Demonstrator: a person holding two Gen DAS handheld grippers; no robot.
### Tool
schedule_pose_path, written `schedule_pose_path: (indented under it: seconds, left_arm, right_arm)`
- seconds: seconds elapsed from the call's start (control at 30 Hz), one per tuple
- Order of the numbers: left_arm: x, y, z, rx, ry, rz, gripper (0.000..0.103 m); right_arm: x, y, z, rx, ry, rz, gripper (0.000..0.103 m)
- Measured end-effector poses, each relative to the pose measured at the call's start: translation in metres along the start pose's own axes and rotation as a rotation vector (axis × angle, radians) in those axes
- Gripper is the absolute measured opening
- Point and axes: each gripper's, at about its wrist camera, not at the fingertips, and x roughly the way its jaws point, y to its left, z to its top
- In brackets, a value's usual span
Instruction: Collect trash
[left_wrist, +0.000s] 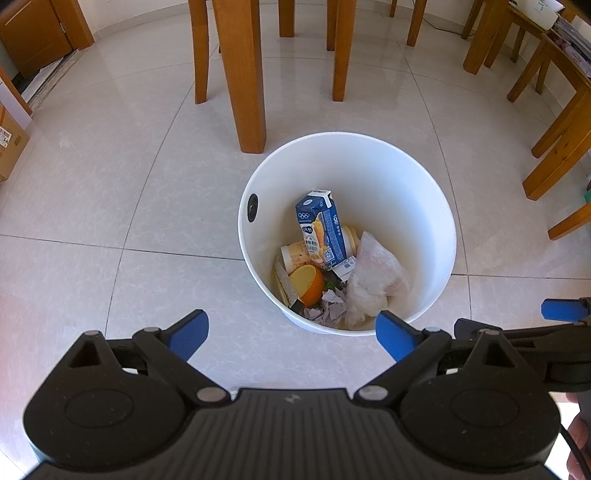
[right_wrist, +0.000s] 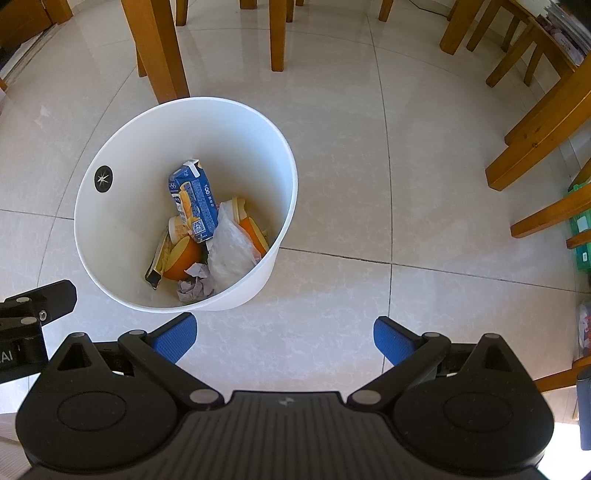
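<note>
White bin (left_wrist: 436, 206) on floor (left_wrist: 110, 206), beyond my gaping, empty left hand-held gripper (left_wrist: 291, 334) and right hand-held gripper (right_wrist: 284, 338). Contents: blue carton (left_wrist: 321, 229), orange half (left_wrist: 308, 284), plastic bag (left_wrist: 373, 280), crumpled paper (left_wrist: 328, 308), cup (left_wrist: 293, 254).

The bin (left_wrist: 347, 236) stood on the floor (left_wrist: 110, 206) just ahead of the left gripper (left_wrist: 291, 334) and ahead-left of the right gripper (right_wrist: 284, 339). Inside it, a carton (left_wrist: 322, 229) leaned on cups (left_wrist: 295, 254), with a bag (left_wrist: 373, 284) right of it. Table legs (left_wrist: 243, 74) stood beyond the bin.
</note>
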Motion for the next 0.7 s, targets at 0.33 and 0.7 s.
schedule_pose_path:
  seconds: [0.33, 0.7]
  left_arm:
    - [-0.0001, -0.0005, 0.0002, 0.000, 0.003, -0.002, 0.097]
    - [-0.0006, -0.0013, -0.0007, -0.004, 0.007, -0.008, 0.097]
  right_arm:
    - [0.0011, -0.0005, 0.0009, 0.005, -0.002, -0.001, 0.103]
    - [0.0013, -0.0023, 0.0012, 0.011, -0.002, -0.001, 0.103]
